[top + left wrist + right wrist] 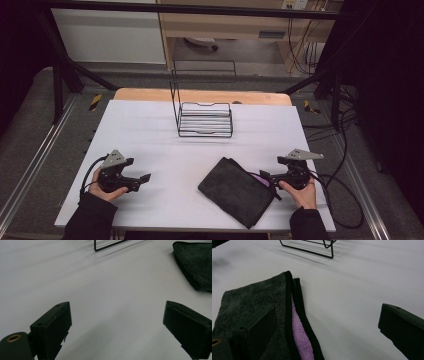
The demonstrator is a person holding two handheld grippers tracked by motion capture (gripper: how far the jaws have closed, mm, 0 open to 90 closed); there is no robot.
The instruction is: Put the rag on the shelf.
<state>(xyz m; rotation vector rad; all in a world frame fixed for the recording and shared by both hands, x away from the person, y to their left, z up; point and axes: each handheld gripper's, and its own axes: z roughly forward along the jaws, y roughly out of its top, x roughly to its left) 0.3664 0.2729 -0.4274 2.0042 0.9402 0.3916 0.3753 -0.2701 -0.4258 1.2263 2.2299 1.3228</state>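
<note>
A folded dark grey towel (235,191) with a purple inner layer lies on the white table (165,145), front right of centre. My right gripper (267,177) rests at the towel's right edge, open, one jaw over the cloth and the other above bare table. In the right gripper view the towel (249,305) shows its purple lining (302,340) along a black hem. My left gripper (142,181) sits open at the front left, holding nothing. The left gripper view shows the towel (195,265) far off to the right.
A black wire rack (205,117) with a tall back frame stands at the table's far centre; it appears as the rack (312,247) in the right gripper view and as a rack corner (110,246) in the left gripper view. Cables (345,200) trail off the table's right side.
</note>
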